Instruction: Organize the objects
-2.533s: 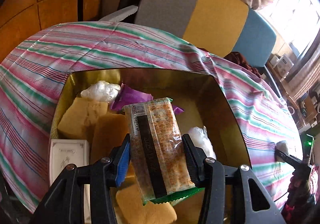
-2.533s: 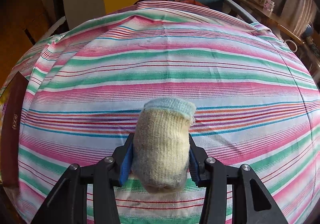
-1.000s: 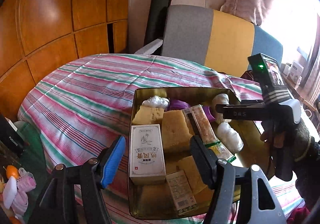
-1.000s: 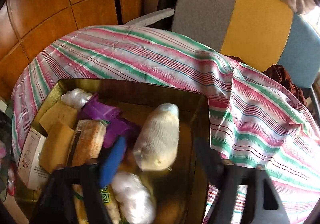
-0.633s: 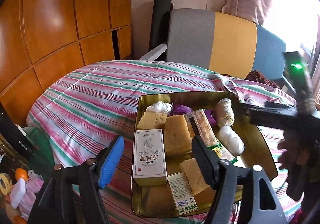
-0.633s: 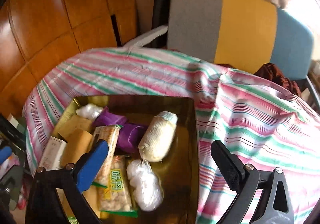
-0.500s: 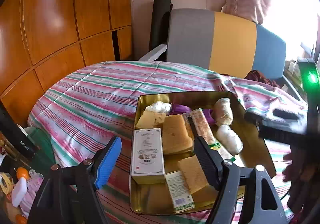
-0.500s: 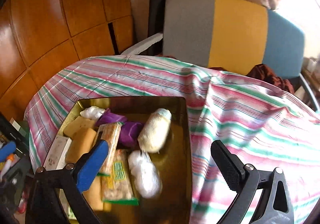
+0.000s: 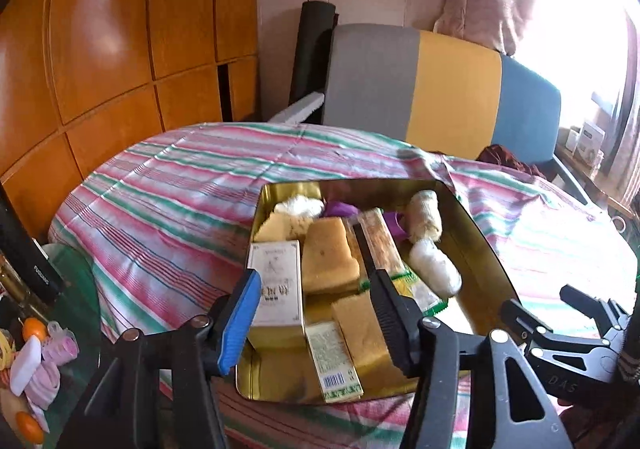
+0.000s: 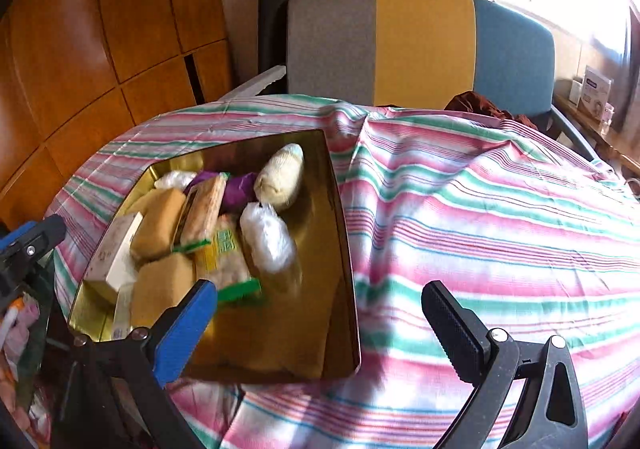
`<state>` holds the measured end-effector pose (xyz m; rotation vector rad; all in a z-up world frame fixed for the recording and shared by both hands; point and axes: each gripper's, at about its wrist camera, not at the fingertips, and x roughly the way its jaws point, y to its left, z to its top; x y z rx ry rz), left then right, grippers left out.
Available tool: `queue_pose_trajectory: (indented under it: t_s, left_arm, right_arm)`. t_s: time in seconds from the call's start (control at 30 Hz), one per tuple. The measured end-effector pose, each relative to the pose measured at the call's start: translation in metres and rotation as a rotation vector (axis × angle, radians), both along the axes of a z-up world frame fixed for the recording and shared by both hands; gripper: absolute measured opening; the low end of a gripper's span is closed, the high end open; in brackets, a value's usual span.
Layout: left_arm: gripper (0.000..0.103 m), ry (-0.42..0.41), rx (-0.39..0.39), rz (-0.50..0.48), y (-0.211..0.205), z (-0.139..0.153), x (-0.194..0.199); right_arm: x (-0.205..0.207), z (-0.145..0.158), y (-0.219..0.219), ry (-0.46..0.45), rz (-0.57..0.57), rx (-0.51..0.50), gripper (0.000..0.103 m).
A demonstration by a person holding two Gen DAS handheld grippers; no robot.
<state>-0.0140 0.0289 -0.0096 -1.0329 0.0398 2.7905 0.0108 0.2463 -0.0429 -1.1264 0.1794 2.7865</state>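
Observation:
A gold metal tray sits on the striped tablecloth and holds several items. Among them are a rolled cream sock, a long cracker packet, a white box, yellow sponges and a clear plastic bundle. My left gripper is open and empty, held back above the tray's near edge. My right gripper is open and empty, above the tray's near right corner; it also shows in the left wrist view.
The striped tablecloth spreads to the right of the tray. A grey, yellow and blue chair back stands behind the table. Wooden panels line the left wall. Small toys and clutter lie on a glass surface at the lower left.
Both grippers let go of their items into the tray, the left the cracker packet and the right the sock. Both have since pulled back and up, open and empty.

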Motion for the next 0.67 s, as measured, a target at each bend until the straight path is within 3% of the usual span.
queue_pose_trajectory:
  t_s: [0.4, 0.67]
  left_arm:
    - [0.058, -0.008, 0.024, 0.004, -0.003, -0.005, 0.008]
    - [0.057, 0.034, 0.017, 0.029, -0.009, -0.001, 0.011]
  right_arm:
    - [0.012, 0.009, -0.015, 0.028, 0.022, 0.045, 0.103]
    - [0.011, 0.007, -0.02, 0.018, 0.03, 0.05, 0.103]
